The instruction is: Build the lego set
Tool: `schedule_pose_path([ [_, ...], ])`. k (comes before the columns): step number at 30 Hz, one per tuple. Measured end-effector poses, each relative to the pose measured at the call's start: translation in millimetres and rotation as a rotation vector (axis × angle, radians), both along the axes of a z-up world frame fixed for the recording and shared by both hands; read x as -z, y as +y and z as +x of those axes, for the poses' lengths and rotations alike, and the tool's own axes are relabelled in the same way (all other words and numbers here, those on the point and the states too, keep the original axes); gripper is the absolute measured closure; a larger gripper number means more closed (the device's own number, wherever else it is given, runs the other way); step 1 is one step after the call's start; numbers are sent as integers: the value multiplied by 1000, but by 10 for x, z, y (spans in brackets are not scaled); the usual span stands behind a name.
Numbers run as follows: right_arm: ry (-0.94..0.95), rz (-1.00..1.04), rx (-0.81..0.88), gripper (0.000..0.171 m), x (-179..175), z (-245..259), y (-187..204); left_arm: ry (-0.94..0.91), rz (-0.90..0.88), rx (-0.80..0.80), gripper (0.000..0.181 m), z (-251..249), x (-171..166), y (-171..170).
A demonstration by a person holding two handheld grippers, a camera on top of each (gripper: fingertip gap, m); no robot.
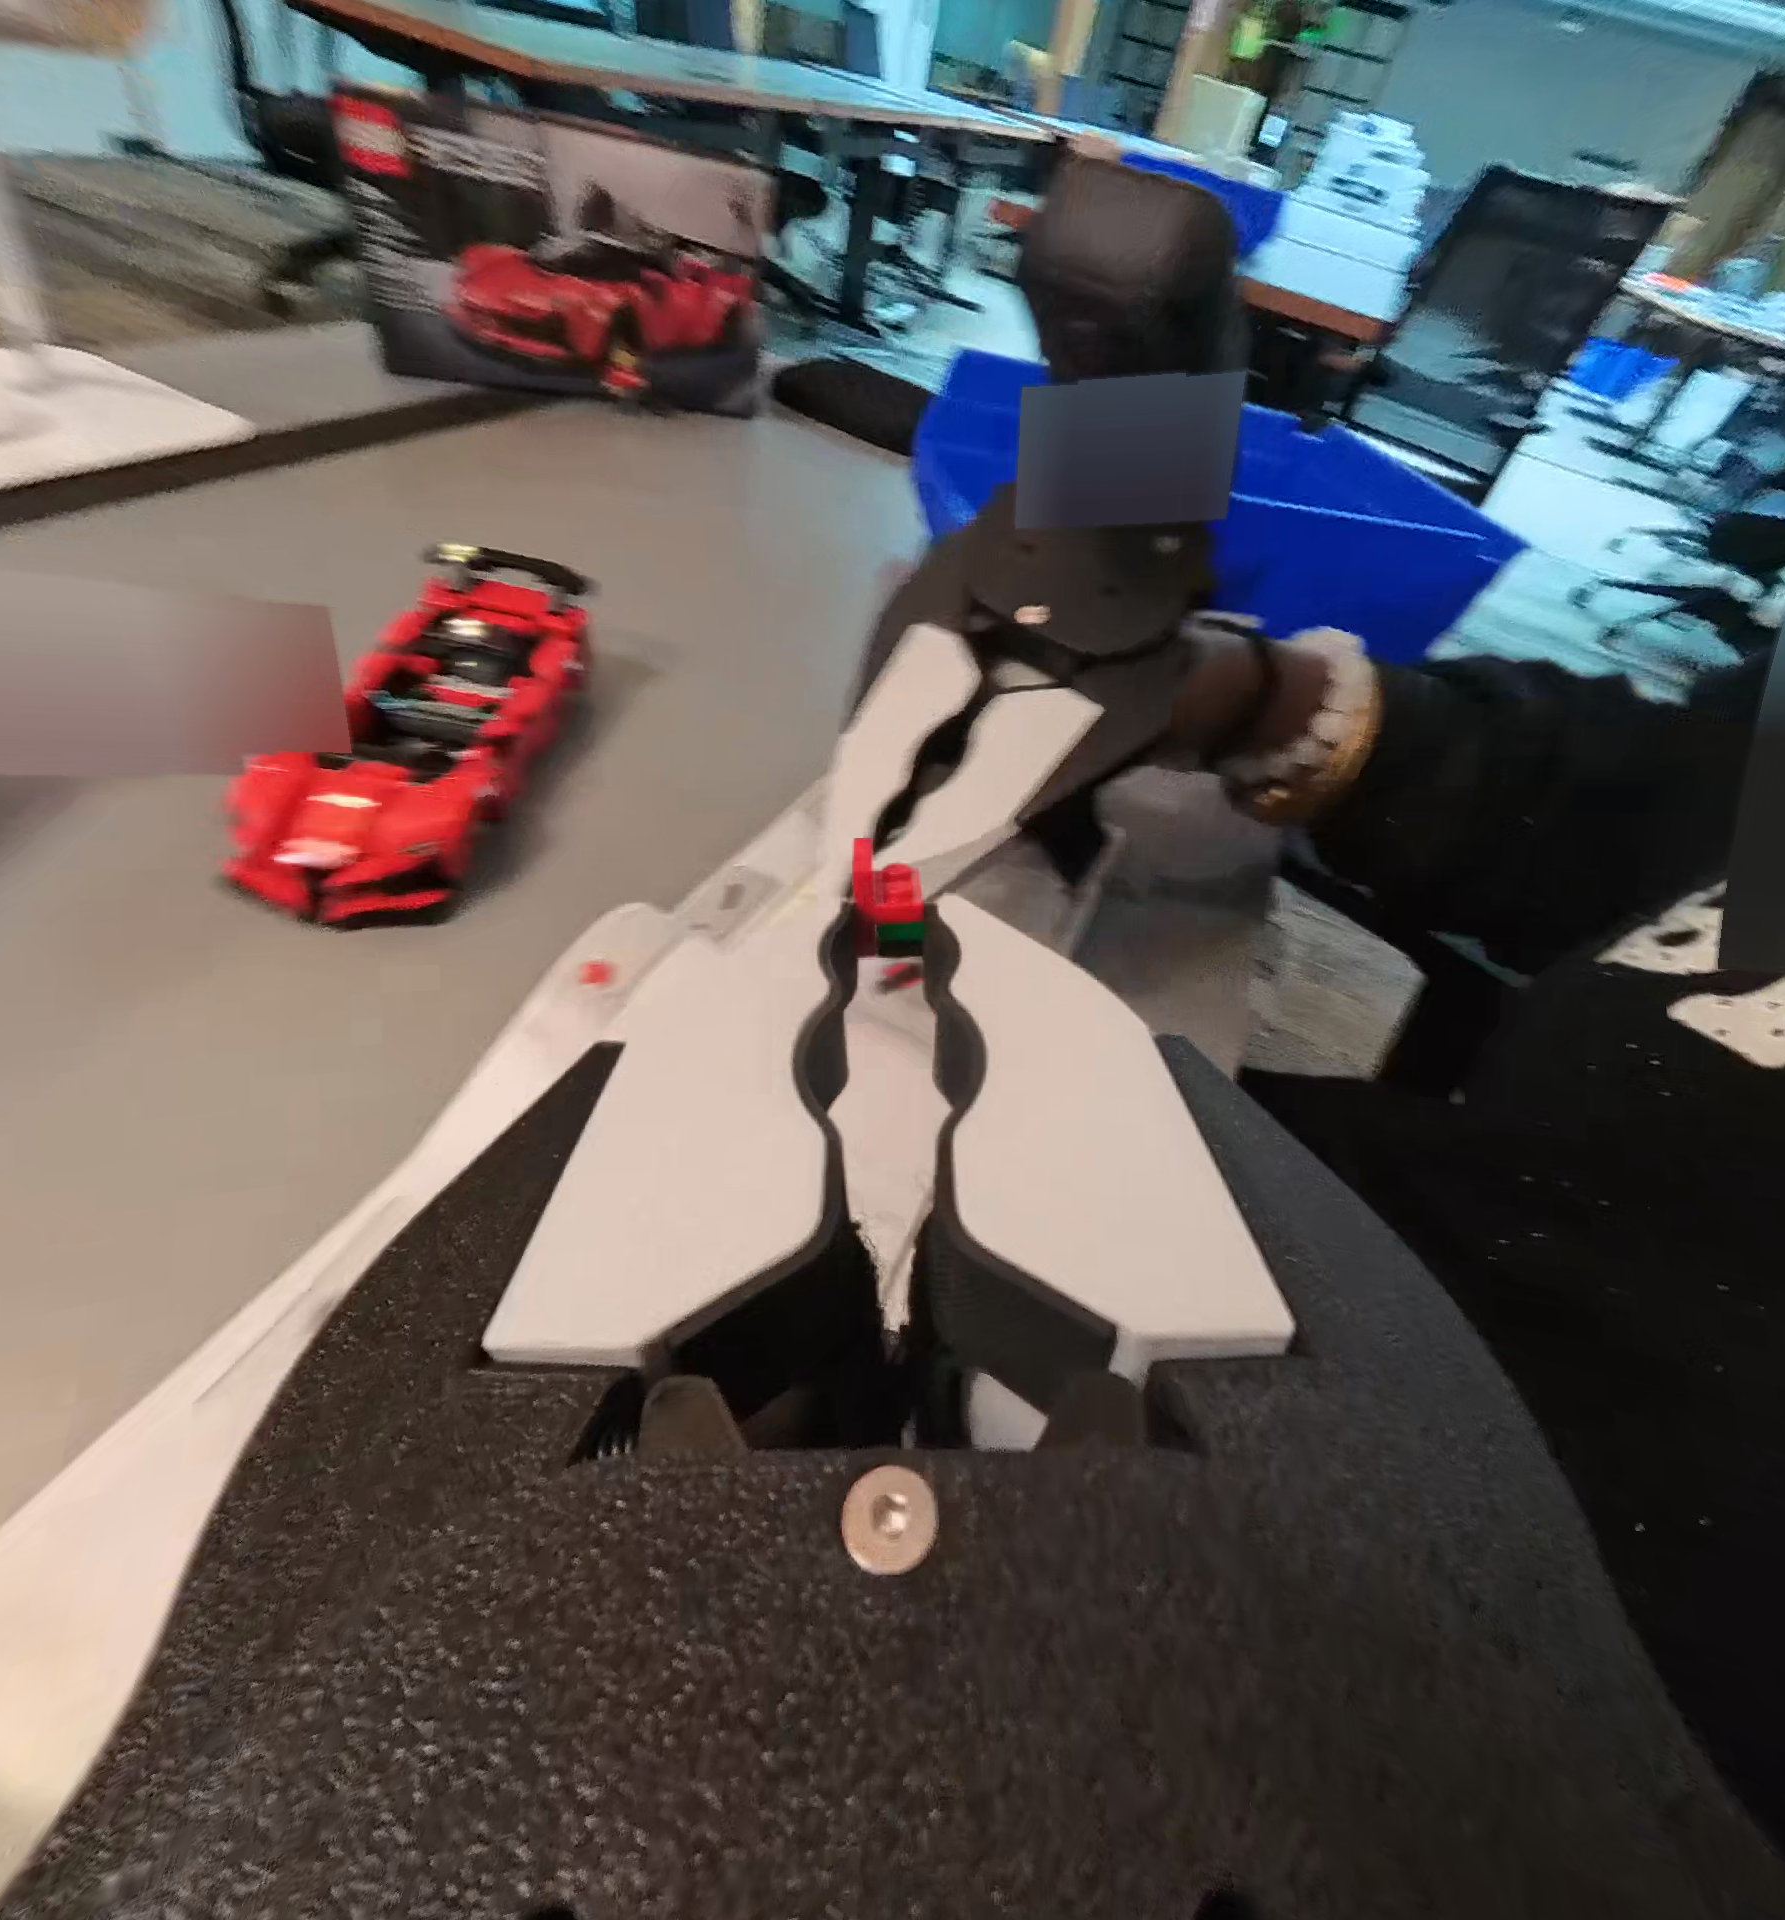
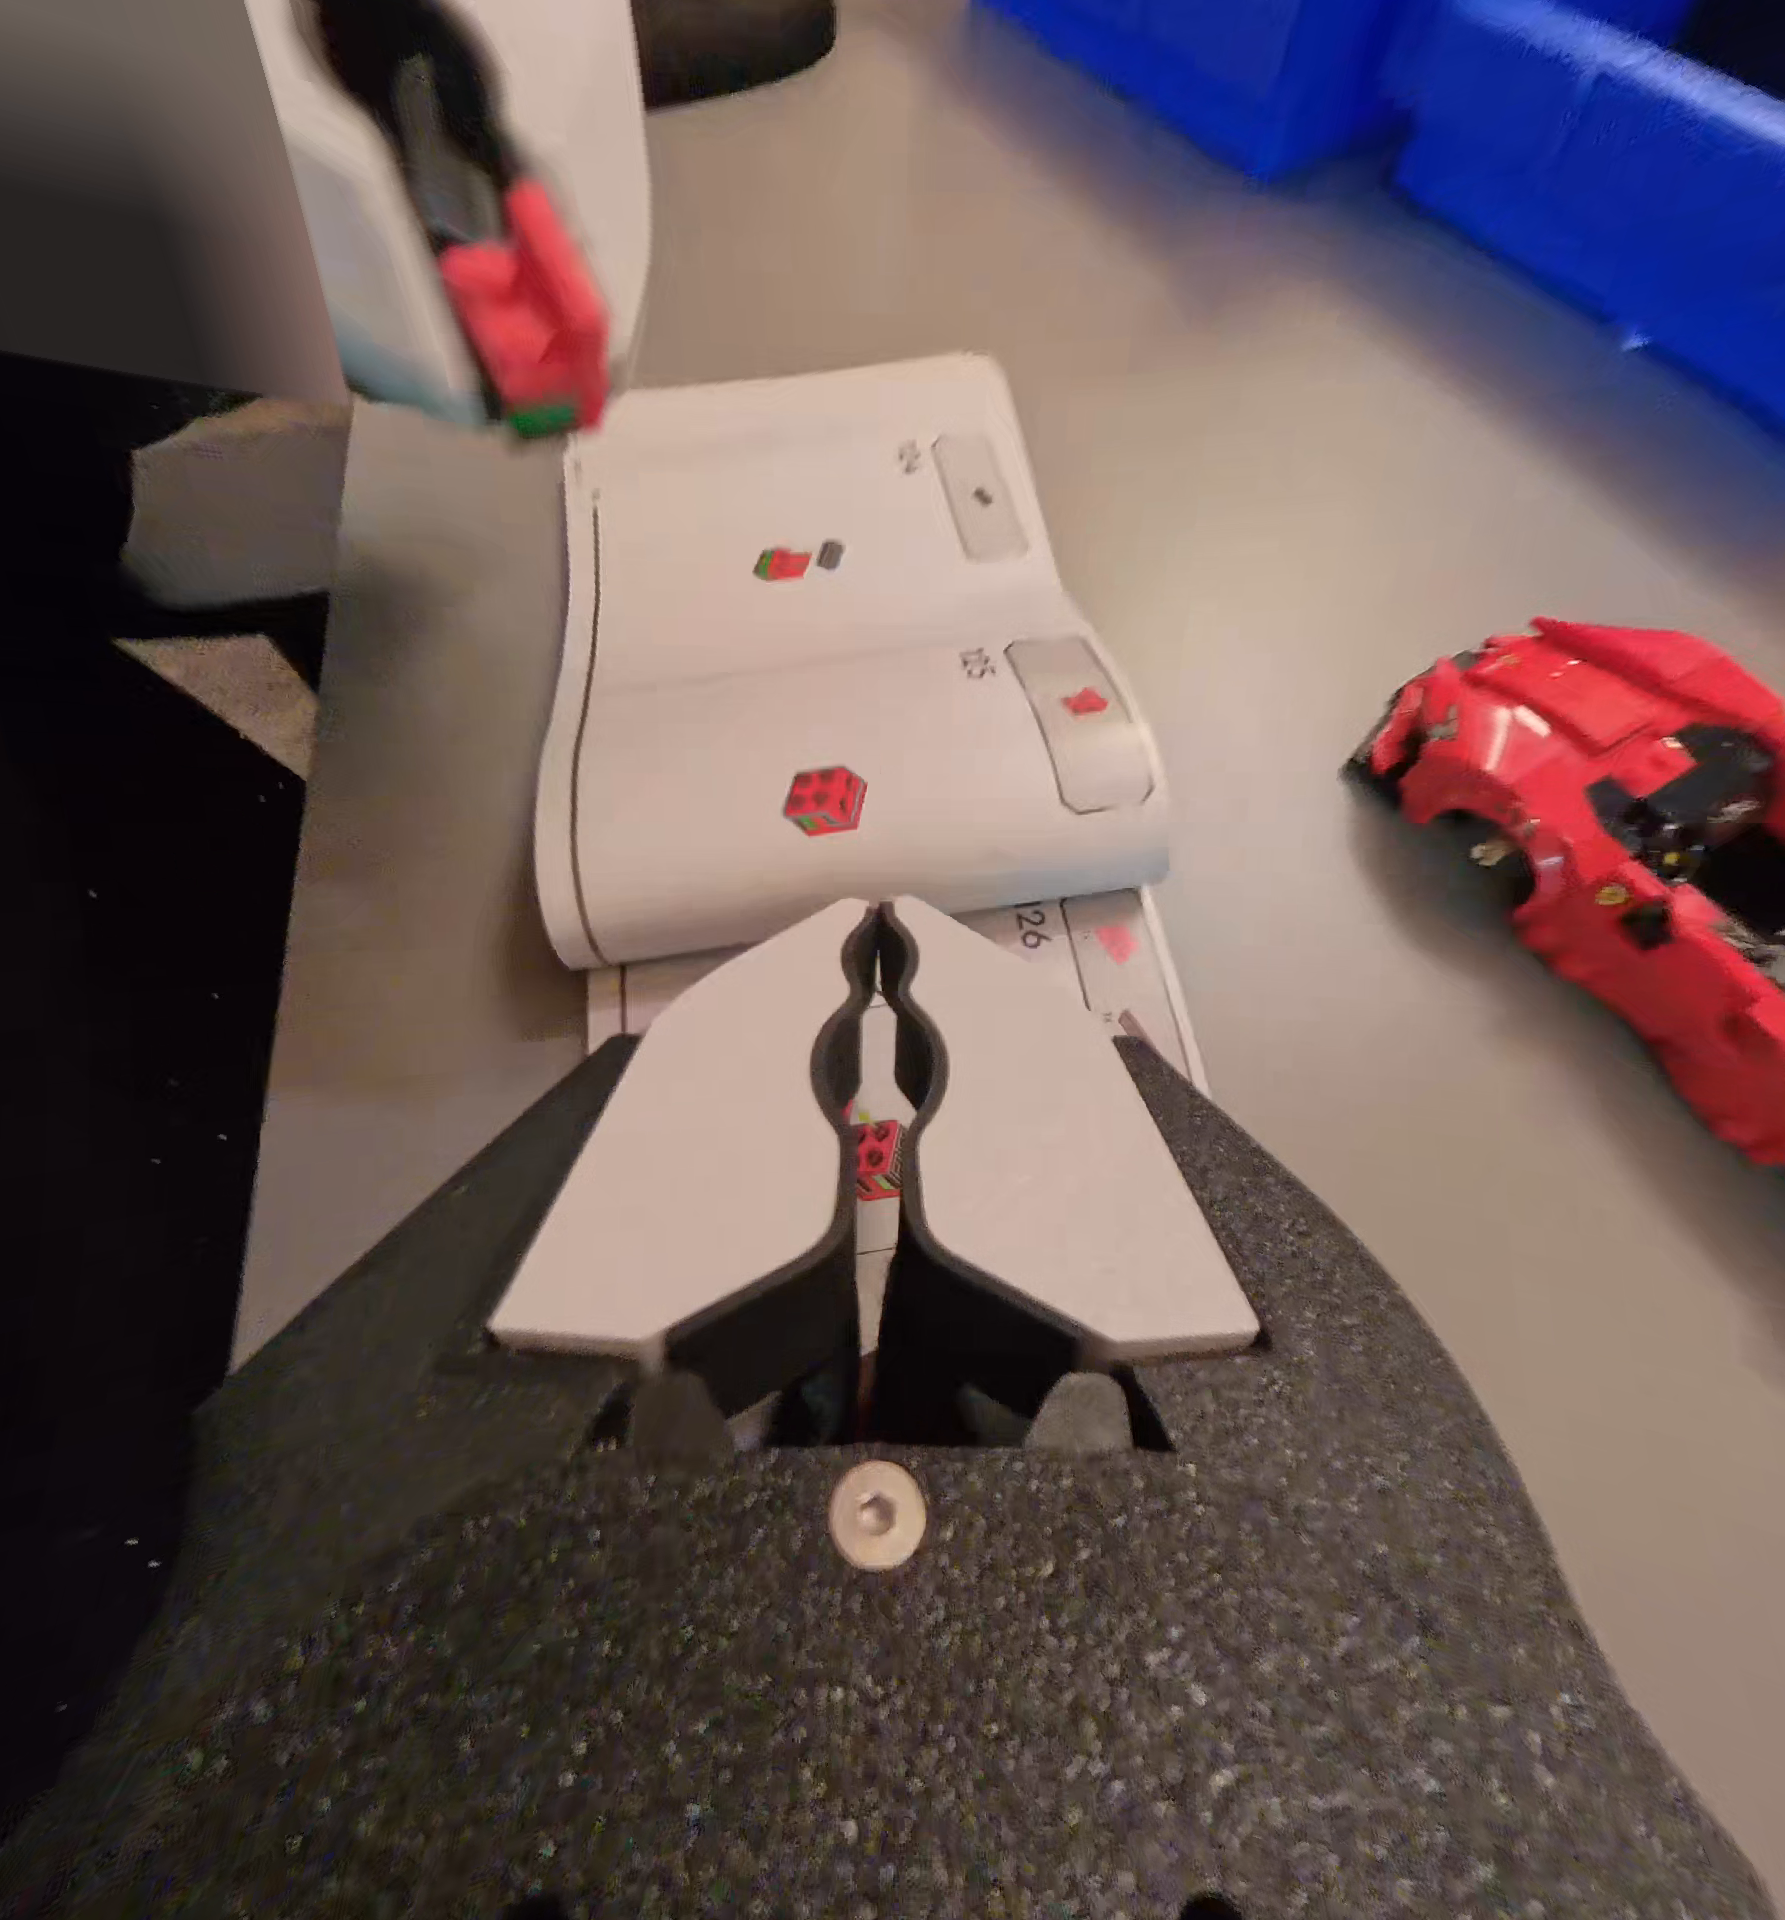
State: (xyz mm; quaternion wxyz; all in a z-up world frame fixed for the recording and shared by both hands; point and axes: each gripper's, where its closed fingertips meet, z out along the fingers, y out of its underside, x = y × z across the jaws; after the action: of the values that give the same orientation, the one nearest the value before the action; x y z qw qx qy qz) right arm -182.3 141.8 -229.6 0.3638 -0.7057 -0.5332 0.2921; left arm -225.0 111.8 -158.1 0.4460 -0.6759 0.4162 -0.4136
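Note:
My left gripper is shut on a small red and green brick assembly and holds it above the table. In the right wrist view this gripper and its brick assembly show blurred at the upper left. My right gripper is shut with its tips touching and nothing visible between them, over the open instruction booklet. In the left wrist view the right gripper points toward the held assembly from behind. The partly built red Lego car sits on the grey table.
The Lego box stands at the table's far edge. A blue bin sits at the back. A person's hand holds the right gripper. The table edge and dark floor lie to the left. Across from one pair of fingers to the other is roughly 10 cm.

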Motion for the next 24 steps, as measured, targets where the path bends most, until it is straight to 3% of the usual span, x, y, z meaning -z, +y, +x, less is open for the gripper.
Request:
schedule_pose_path([
  [4, 40, 4, -17, 171, 118, -163, 46, 67, -33, 138, 170, 451, 254, -197],
  [9, -11, -84, 18, 171, 222, -217, 90, 226, -39, 82, 170, 379, 613, -42],
  [12, 83, -148, 34, 165, 122, -185, 127, 394, -40, 5, 169, 146, 914, 126],
  [16, 58, -253, 11, 171, 193, -199, 105, 399, -87, 10, 170, 80, 954, 147],
  [19, 20, -218, 19, 171, 230, -210, 118, 394, -116, -9, 170, 44, 967, 170],
  [24, 23, -309, 282, 171, 312, -40, 455, 382, -149, -16, 170, 42, 975, 177],
])
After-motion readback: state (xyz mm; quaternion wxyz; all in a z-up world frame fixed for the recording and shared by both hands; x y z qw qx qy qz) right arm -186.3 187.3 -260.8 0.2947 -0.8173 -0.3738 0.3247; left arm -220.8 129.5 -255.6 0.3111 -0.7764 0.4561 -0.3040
